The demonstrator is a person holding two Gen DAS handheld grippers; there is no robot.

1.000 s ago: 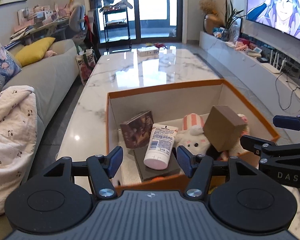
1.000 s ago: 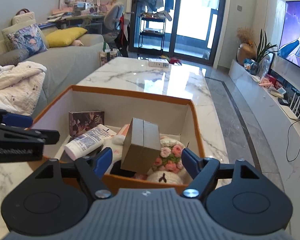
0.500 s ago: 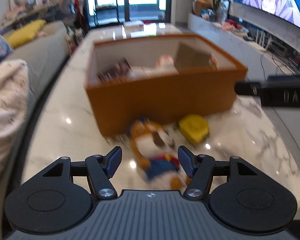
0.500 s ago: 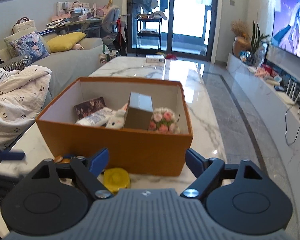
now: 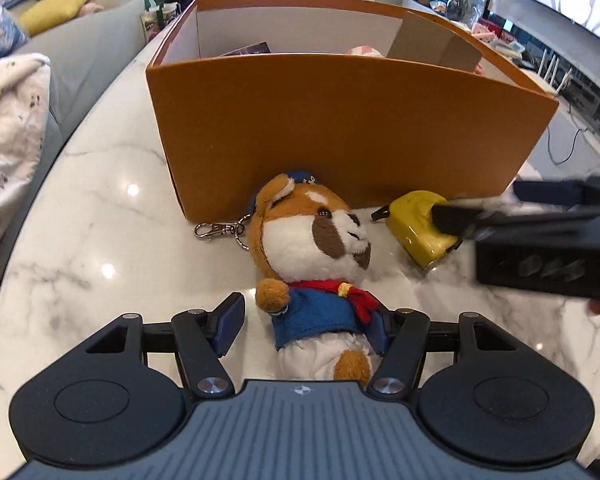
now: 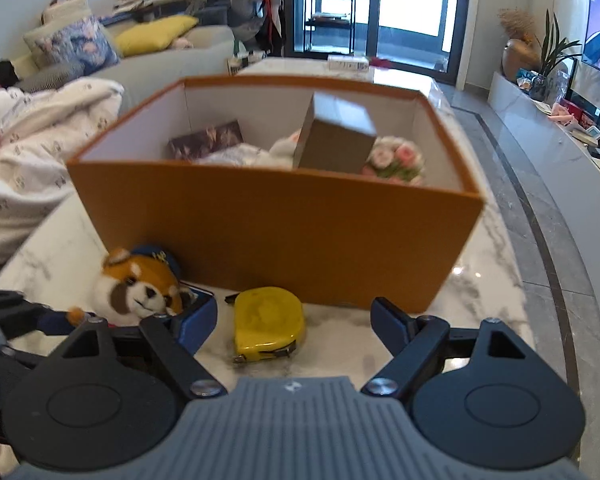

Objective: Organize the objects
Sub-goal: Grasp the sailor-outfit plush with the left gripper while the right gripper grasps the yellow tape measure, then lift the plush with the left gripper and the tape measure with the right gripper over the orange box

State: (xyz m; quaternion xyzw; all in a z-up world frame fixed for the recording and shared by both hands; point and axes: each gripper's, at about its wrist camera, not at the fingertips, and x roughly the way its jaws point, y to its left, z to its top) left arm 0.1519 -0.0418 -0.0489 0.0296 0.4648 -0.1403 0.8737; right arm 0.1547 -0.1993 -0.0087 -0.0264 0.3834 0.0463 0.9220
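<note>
On the marble table [image 5: 100,184], your spread left gripper [image 5: 304,326] straddled the plush keychain [image 5: 316,264], its legs hidden, while your spread right gripper [image 6: 294,322] flanked the tape measure [image 6: 269,322].

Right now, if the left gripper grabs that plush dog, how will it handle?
The plush dog looks soft, so it will probably squash and flop. Its keychain clip would likely dangle. It seems light and unlikely to roll.

Both wrist views sit low over the counter [image 5: 100,208], close to the orange box [image 5: 340,128], facing its near wall. The left looks down on the plush fox [image 5: 312,248]; both share fox, yellow tape measure [image 6: 268,320] and box.
</note>
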